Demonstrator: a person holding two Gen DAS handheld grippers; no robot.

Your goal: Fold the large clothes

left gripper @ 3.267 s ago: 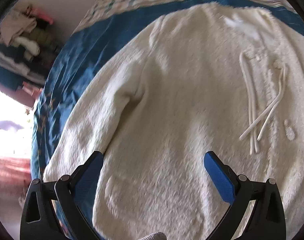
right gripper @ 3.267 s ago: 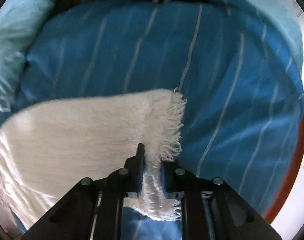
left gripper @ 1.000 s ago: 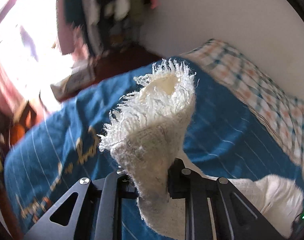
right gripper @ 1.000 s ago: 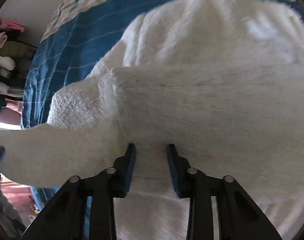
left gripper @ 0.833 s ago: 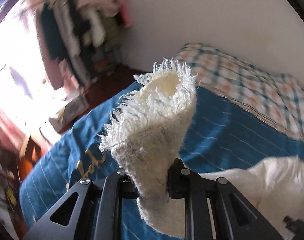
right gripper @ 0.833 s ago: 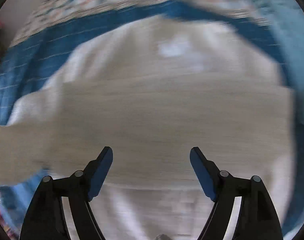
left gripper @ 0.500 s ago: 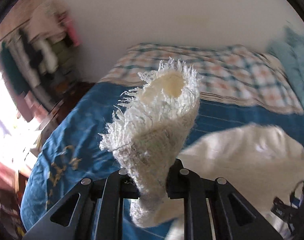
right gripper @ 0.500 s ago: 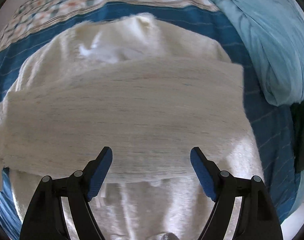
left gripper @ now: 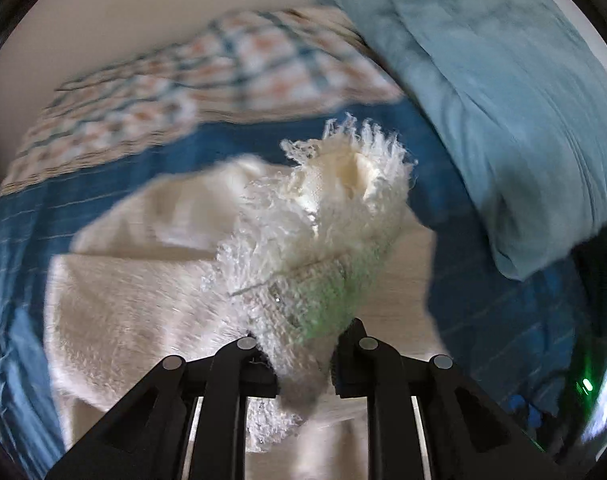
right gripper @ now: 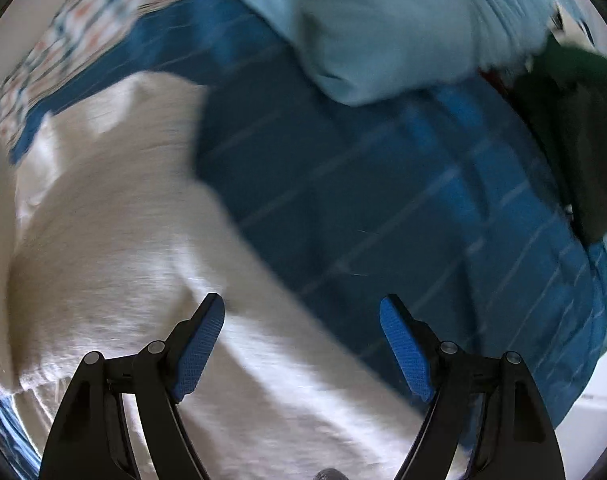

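My left gripper (left gripper: pixel 303 364) is clamped on the cream sweater's fringed cuff (left gripper: pixel 335 208), which rises toward twelve o'clock. My right gripper (right gripper: pixel 301 344) hangs with its jaws apart, nothing between them; the sweater (right gripper: pixel 115 248) lies at nine o'clock on the blue bedspread (right gripper: pixel 383 200).

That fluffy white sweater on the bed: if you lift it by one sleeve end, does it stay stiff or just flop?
It probably flops: the fringed cuff clamped in the left gripper bends and droops over itself. The sweater drapes softly on the blue bedspread, so it would likely sag and trail when lifted. Its shaggy knit looks grippy, hardly slippery.
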